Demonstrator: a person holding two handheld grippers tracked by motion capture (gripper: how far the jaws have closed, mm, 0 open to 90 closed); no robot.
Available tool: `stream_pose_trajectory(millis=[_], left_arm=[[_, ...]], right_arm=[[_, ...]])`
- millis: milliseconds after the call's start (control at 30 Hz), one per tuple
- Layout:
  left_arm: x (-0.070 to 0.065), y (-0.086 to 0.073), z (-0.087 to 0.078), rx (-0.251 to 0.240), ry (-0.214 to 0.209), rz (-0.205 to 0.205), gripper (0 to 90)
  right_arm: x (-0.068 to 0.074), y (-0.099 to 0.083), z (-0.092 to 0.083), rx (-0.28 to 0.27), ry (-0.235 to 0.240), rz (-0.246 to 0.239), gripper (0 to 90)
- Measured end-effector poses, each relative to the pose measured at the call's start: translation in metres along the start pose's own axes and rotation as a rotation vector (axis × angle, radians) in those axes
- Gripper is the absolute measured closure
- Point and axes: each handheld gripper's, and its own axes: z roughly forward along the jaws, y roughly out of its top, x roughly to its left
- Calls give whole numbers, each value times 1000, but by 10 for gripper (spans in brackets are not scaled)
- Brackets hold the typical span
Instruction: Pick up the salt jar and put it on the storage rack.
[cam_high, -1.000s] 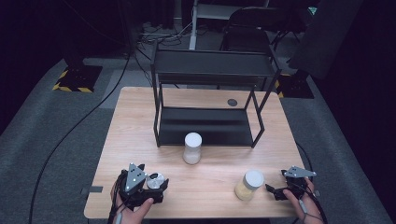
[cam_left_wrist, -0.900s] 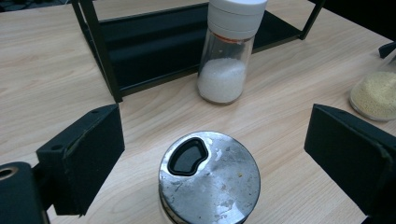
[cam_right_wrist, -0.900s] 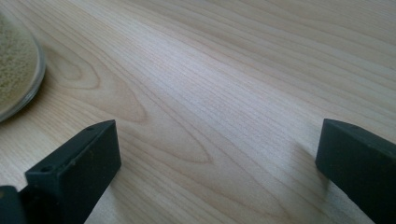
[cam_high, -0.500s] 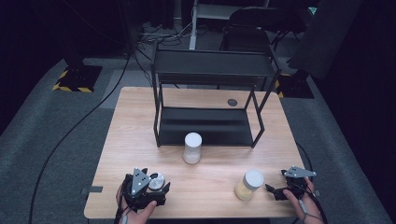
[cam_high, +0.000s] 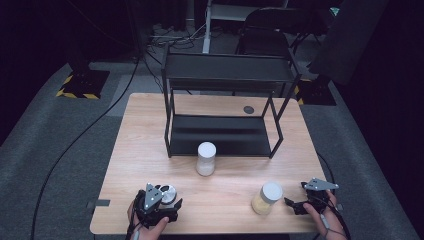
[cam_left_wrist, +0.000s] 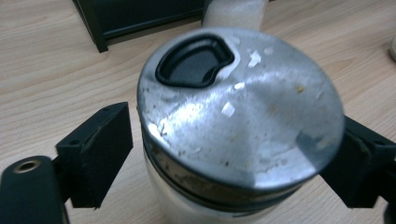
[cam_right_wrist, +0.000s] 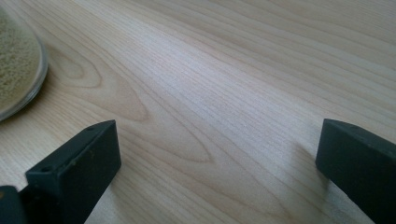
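A glass jar with a scuffed metal lid (cam_left_wrist: 238, 107) stands near the table's front left, also seen from above as the metal-lidded jar (cam_high: 167, 192). My left gripper (cam_left_wrist: 229, 158) straddles it just below the lid, and its jaws have just been closing on it. A narrow gap still shows beside the left pad (cam_left_wrist: 98, 154); the lid hides the right pad's contact. From above, the left gripper (cam_high: 168, 199) sits low over that jar. My right gripper (cam_right_wrist: 219, 163) stands open over bare wood. From above, the right gripper (cam_high: 293, 204) is just right of a jar of yellowish grains (cam_high: 266, 199).
A black two-tier rack (cam_high: 225, 135) stands at the middle back of the wooden table (cam_high: 145, 145). A white-lidded jar of pale contents (cam_high: 206, 159) sits just in front of it. A small dark disc (cam_high: 248, 109) lies behind the rack. The grain jar's base (cam_right_wrist: 18, 65) shows at left.
My left gripper has sunk lower around the metal-lidded jar and its jaws have narrowed. The right gripper and the other jars have not moved.
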Motion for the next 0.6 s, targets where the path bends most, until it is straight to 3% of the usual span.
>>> stream_pose_trajectory(millis=[333, 433, 600], left_arm=[[4, -8, 6, 4, -16, -11, 213], [3, -9, 6, 3, -14, -1, 277], [-1, -7, 6, 11, 4, 26, 293]], right_arm=[[0, 0, 0, 0, 1, -1, 2], [0, 0, 0, 0, 2, -1, 2], [0, 0, 0, 0, 2, -2, 3]])
